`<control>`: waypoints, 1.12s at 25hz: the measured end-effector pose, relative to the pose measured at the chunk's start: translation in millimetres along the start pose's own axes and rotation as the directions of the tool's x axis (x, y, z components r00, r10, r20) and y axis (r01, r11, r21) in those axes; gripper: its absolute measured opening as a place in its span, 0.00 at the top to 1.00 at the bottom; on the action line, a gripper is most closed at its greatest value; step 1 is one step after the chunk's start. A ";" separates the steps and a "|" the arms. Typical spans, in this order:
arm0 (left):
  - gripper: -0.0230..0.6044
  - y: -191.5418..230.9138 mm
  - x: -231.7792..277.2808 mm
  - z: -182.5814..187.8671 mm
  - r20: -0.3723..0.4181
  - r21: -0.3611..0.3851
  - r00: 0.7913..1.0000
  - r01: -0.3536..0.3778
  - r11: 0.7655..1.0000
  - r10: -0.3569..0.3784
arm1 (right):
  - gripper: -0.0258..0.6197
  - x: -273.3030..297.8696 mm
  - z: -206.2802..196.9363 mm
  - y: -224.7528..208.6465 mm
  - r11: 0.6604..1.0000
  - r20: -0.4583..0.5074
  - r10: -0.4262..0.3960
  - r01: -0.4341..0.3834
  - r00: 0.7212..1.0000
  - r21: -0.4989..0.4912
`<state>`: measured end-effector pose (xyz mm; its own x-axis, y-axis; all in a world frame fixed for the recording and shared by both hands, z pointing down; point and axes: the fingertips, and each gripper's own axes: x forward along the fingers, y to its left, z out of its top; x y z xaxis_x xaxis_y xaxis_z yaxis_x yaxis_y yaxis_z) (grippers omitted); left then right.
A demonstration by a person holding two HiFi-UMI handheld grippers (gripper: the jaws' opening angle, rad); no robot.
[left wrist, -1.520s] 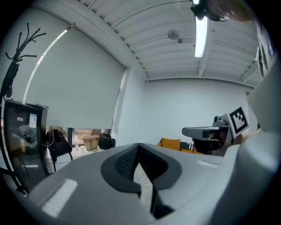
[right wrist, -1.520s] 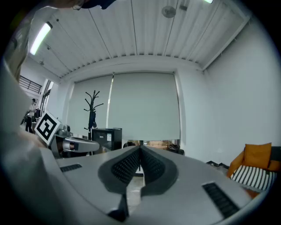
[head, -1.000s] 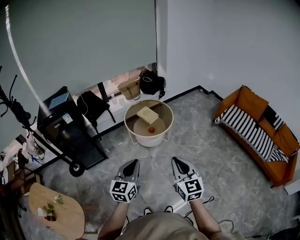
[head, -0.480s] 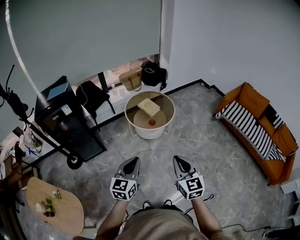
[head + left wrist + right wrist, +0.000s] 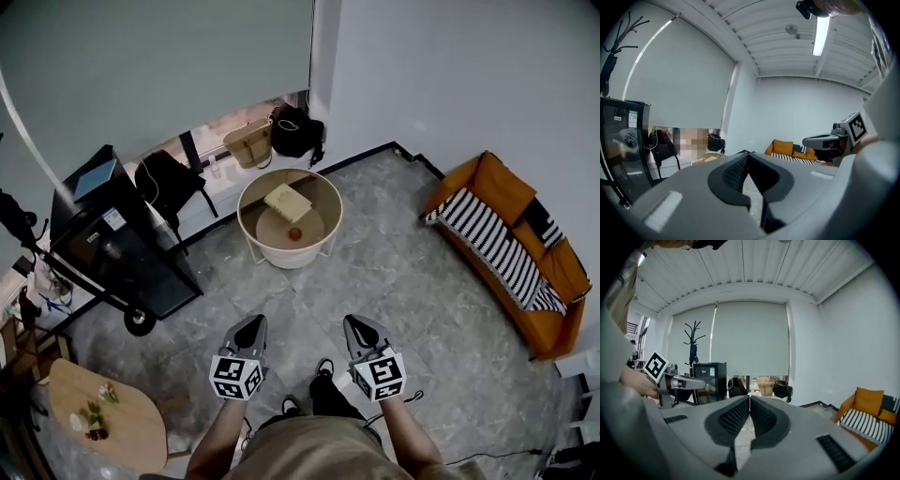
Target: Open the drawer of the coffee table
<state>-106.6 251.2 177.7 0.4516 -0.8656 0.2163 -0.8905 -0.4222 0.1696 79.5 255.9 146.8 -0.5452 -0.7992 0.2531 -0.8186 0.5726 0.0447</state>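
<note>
Floor [image 5: 422, 281]: marbled stone, matt fin.

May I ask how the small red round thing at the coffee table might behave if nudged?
The red round thing looks ball-shaped, so it would probably roll. The rim of the coffee table appears raised and might stop it. Small, so likely light.

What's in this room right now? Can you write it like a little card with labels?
Coffee table: round, ahead of both grippers, not touched
On or in it: a flat tan book-like thing and a small red thing
Drawer: cannot be seen from here
Sofa: orange, at the right, with a striped blanket
Left gripper: jaws shut, empty
Right gripper: jaws shut, empty
</note>
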 end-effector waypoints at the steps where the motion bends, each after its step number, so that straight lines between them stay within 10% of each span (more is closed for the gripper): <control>1: 0.95 3.9 8.2 1.6 -0.003 0.001 1.000 -0.003 1.000 0.003 | 0.95 8.1 -0.1 -5.6 1.000 0.003 0.004 -0.004 1.000 0.004; 28: 0.95 34.2 193.3 48.8 -0.025 -0.003 0.998 -0.060 0.998 0.060 | 0.95 157.2 9.3 -154.5 0.991 -0.002 0.130 -0.130 0.991 0.006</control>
<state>-52.5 56.4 178.4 0.3987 -0.8824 0.2497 -0.9158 -0.3688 0.1588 118.7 40.1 170.7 -0.6471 -0.7173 0.2584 -0.7416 0.6709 0.0054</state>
